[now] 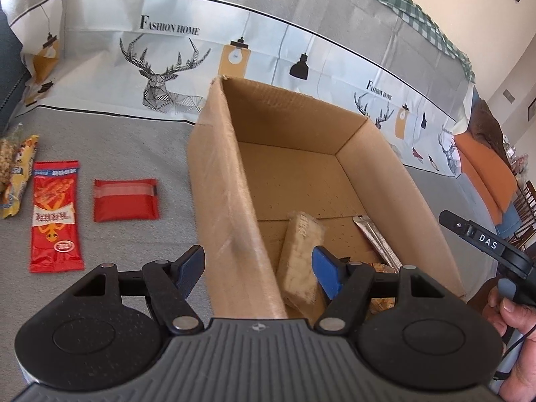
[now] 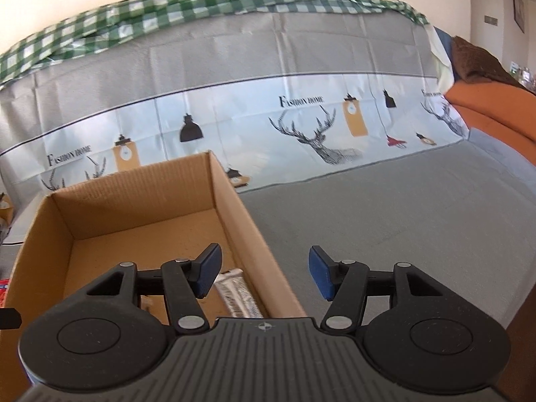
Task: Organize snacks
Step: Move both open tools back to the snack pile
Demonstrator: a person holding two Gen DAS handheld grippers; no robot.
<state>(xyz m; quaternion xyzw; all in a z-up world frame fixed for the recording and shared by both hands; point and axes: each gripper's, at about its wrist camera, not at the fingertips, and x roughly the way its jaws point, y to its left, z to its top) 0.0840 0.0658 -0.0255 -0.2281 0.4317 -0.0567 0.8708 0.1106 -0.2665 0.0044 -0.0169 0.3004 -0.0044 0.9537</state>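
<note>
Where opened, cardboard box, tan, unlidded

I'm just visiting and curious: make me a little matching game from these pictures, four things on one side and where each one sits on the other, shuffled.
Things:
1. long red packet
2. square red pouch
3. pale wrapped bar
4. silver sachet

Places:
A. inside the cardboard box, by its left wall
B. on the grey cloth, right next to the box
C. inside the box, by its right wall
D. on the grey cloth, left of the pouch

Pairs: 1-D, 2-B, 3-A, 4-C
</note>
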